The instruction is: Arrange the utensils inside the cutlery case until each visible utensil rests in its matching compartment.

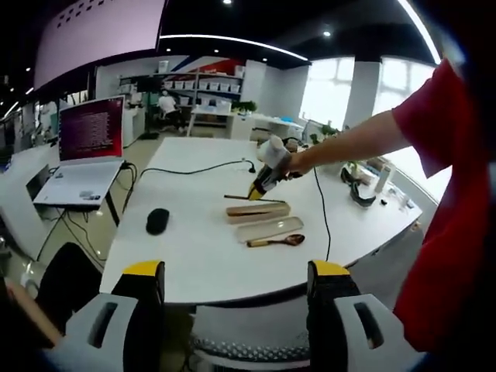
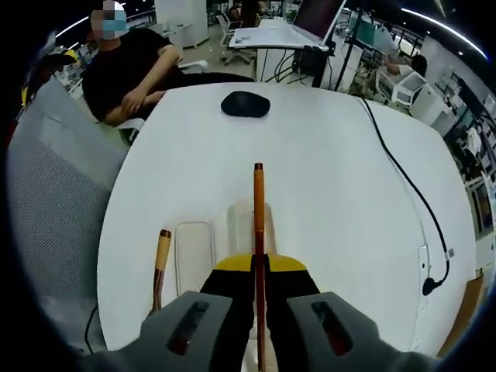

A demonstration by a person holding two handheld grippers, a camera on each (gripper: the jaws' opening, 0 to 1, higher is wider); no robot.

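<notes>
My right gripper [image 2: 259, 267] is shut on a long brown chopstick [image 2: 258, 205] that points forward over the white table [image 2: 325, 178]. Below the chopstick lies a pale oblong case part [image 2: 242, 226], with a clear tray [image 2: 194, 252] and a wooden spoon [image 2: 161, 260] to its left. From the left gripper view, the right gripper [image 1: 260, 186] hangs in a person's hand, holding the chopstick [image 1: 252, 199] just above the wooden cutlery case [image 1: 257, 210]. The clear tray [image 1: 270, 227] and the spoon [image 1: 277, 241] lie nearer. My left gripper [image 1: 236, 279] is open and holds nothing, off the table's near edge.
A black mouse [image 1: 157, 220] sits left of the case, and a black cable [image 1: 194, 169] runs across the far side of the table. A laptop [image 1: 89, 147] stands on a side stand. A seated person [image 2: 132, 66] and a grey chair [image 2: 54, 178] are close to the table edge.
</notes>
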